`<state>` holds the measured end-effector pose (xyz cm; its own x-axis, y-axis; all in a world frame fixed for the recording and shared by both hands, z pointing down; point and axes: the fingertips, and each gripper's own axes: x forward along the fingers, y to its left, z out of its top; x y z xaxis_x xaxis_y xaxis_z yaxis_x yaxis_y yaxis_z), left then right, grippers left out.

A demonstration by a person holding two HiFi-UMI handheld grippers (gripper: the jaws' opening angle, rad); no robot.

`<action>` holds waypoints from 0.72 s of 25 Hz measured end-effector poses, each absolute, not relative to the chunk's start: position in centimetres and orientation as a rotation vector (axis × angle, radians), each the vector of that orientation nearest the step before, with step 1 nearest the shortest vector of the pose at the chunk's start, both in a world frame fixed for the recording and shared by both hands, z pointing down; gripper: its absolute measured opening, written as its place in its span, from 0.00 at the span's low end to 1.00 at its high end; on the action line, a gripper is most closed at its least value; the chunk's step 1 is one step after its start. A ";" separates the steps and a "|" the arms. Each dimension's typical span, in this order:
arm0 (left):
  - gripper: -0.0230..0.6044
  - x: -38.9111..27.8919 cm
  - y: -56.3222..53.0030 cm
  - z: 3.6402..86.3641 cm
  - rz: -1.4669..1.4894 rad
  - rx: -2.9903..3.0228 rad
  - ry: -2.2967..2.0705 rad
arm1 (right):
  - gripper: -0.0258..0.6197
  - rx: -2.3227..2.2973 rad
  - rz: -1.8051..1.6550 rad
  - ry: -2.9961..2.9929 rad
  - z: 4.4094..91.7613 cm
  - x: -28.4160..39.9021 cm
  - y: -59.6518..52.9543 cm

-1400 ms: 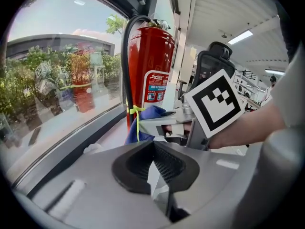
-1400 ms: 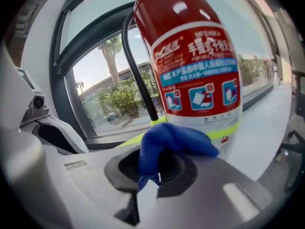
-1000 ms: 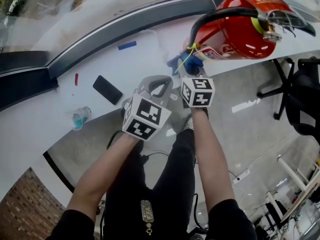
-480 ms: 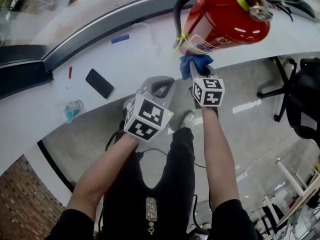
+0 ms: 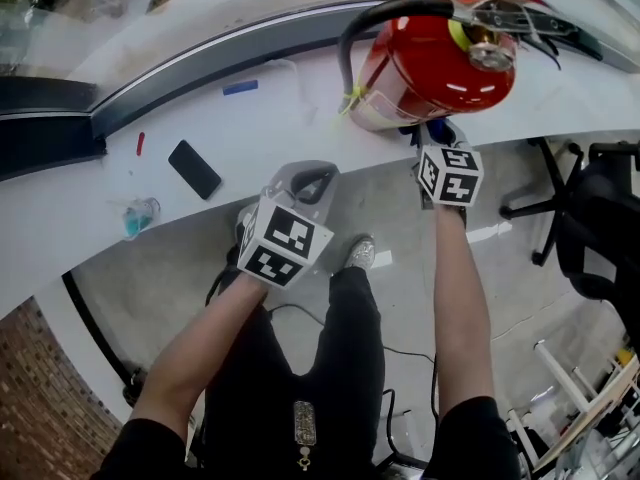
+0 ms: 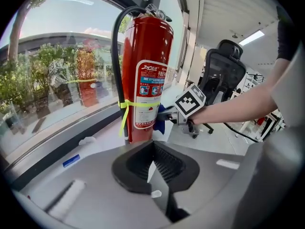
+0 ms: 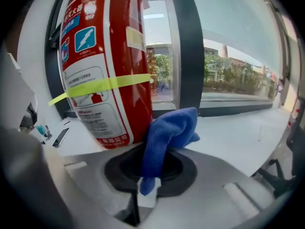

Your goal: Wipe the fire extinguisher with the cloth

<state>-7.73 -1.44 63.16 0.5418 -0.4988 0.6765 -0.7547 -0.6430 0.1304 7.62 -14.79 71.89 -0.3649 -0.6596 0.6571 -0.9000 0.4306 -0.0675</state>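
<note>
Since the earlier frame, the right gripper [image 7: 147,187] has been carrying the blue cloth [image 7: 169,135] across the lower body of the fire extinguisher [image 5: 430,63], from its left side round to its right. The left gripper [image 6: 153,173] is staying almost where it was.

The white surface [image 5: 280,128] is running along the window. The fire extinguisher is standing upright on it, close to the near edge and right of the middle. A black hose [image 5: 350,38] is hanging down the cylinder's side, strapped by a yellow tie [image 6: 136,104]. The right gripper's jaws are clamping the cloth, and its free fold is pressing against the red cylinder beside the lower edge of the label. The left gripper's jaws are closed together with nothing between them. It is hovering off the near edge, apart from the extinguisher. A dark phone [image 5: 194,169] is lying further left on the surface.

The step in hand appears to be a wiping stroke around the lower cylinder. The next move is probably calling for continued contact, either further round or up the cylinder. Pressure should be staying light enough not to tip the unsupported extinguisher.
</note>
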 end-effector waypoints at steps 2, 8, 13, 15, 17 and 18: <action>0.05 -8.1 -1.7 62.9 0.848 2.370 -1.026 | 0.10 1.243 0.574 -2.124 72.1 6.8 -13.5; 0.05 -9.7 -1.7 62.1 0.861 2.390 -1.002 | 0.10 1.158 0.725 -2.109 74.7 1.8 -7.8; 0.05 -12.5 -1.8 62.3 0.872 2.395 -0.979 | 0.10 1.188 0.858 -2.174 75.2 -5.3 -7.4; 0.05 -13.7 -2.2 62.4 0.863 2.393 -0.986 | 0.10 1.228 0.892 -2.192 75.5 -7.4 -8.6; 0.05 -14.9 -2.6 62.5 0.857 2.392 -0.987 | 0.10 1.287 0.908 -2.209 75.6 -8.6 -9.8; 0.05 -15.5 -2.8 62.7 0.858 2.392 -0.985 | 0.10 1.321 0.908 -2.227 75.3 -9.0 -10.3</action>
<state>-15.49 -2.77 62.70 0.5603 -0.4798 0.6752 -0.7344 -0.6647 0.1372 -9.02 -10.32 75.26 -0.4766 -0.6225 0.6208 -0.8791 0.3441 -0.3299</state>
